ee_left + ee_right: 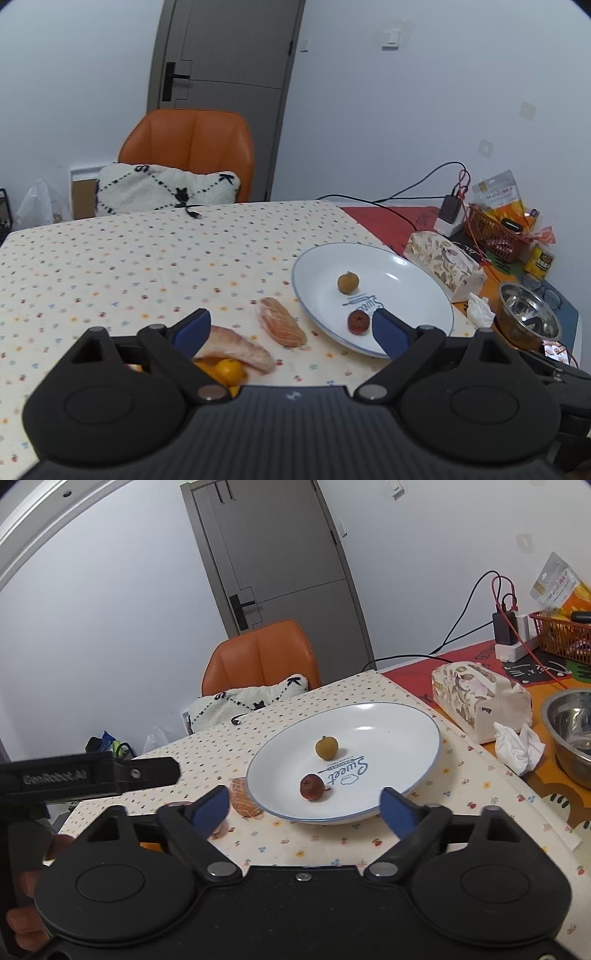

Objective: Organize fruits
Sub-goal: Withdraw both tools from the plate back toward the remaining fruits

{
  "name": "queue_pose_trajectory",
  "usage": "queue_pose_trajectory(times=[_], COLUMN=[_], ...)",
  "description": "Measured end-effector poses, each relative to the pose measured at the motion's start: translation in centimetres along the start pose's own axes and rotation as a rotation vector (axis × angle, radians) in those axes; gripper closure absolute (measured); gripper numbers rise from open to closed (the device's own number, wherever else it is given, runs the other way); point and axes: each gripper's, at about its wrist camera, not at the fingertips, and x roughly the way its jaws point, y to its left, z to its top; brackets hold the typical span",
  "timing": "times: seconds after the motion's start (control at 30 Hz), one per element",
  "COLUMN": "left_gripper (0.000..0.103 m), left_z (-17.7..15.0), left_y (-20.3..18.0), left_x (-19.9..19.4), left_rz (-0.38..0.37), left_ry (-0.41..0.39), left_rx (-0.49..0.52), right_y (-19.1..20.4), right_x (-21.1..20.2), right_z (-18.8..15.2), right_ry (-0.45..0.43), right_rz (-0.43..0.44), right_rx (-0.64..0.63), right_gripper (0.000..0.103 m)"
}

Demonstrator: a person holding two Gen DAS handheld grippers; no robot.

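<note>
A white plate (pixel 406 266) (pixel 406 731) with a blue rim lies on the dotted tablecloth. It holds a yellow-brown longan (pixel 348 283) (pixel 327 747) and a dark red fruit (pixel 358 322) (pixel 312 787). Left of the plate lie a salmon-coloured piece (pixel 282 326) (pixel 242 799), a pink pomelo-like wedge (pixel 242 349) and small oranges (pixel 227 369), partly hidden by my left gripper. My left gripper (pixel 291 330) is open above the table's near edge, over the wedge and salmon piece. My right gripper (pixel 304 810) is open just before the plate's near rim. Both are empty.
A patterned tissue box (pixel 443 262) (pixel 480 698), crumpled tissue (pixel 517 747) and steel bowl (pixel 528 315) (pixel 572 734) stand right of the plate. An orange basket (pixel 495 236), charger and cables sit behind. An orange chair (pixel 192 147) with a cushion is beyond the table. A hand (pixel 22 923) holds the left gripper's body (pixel 81 775).
</note>
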Motion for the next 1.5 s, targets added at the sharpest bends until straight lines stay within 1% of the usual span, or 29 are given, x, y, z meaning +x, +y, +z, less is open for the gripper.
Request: queue_pose_trajectory(times=[0.13, 0.27, 0.43, 0.63, 1.1, 1.3, 1.4, 1.47, 1.5], left_gripper=[0.004, 0.003, 0.002, 0.002, 0.002, 0.002, 0.004, 0.005, 0.008], left_z=[0.2, 0.4, 0.2, -0.2, -1.9, -2.8, -3.3, -3.7, -3.8], left_y=[0.9, 1.6, 2.9, 4.3, 7.6, 8.5, 9.3, 9.7, 9.7], left_x=[-1.5, -2.6, -4.2, -5.0, -4.9, -4.3, -3.5, -3.2, -3.0], left_rz=[-0.002, 0.033, 0.043, 0.076, 0.105, 0.135, 0.143, 0.138, 0.144], left_ry=[-0.025, -0.020, -0.046, -0.048, -0.025, -0.019, 0.010, 0.010, 0.010], left_rx=[-0.009, -0.008, -0.029, -0.037, -0.088, -0.109, -0.137, -0.154, -0.150], right_y=[0.9, 1.5, 2.0, 2.8, 4.8, 5.2, 5.3, 5.4, 5.5], right_x=[-0.3, -0.3, -0.5, -0.5, 0.4, 0.8, 1.1, 1.4, 1.6], right_z=[-0.1, -0.1, -0.2, -0.4, -0.9, -1.2, -1.4, -1.6, -1.7], right_ry=[0.001, 0.009, 0.009, 0.014, 0.036, 0.065, 0.075, 0.086, 0.092], right_rz=[-0.002, -0.017, -0.033, -0.025, 0.025, 0.059, 0.077, 0.086, 0.090], right_rx=[-0.015, -0.023, -0.031, -0.034, -0.046, -0.046, -0.046, -0.049, -0.049], right_gripper=[0.000, 0.000, 0.000, 0.000, 0.000, 0.000, 0.000, 0.000, 0.000])
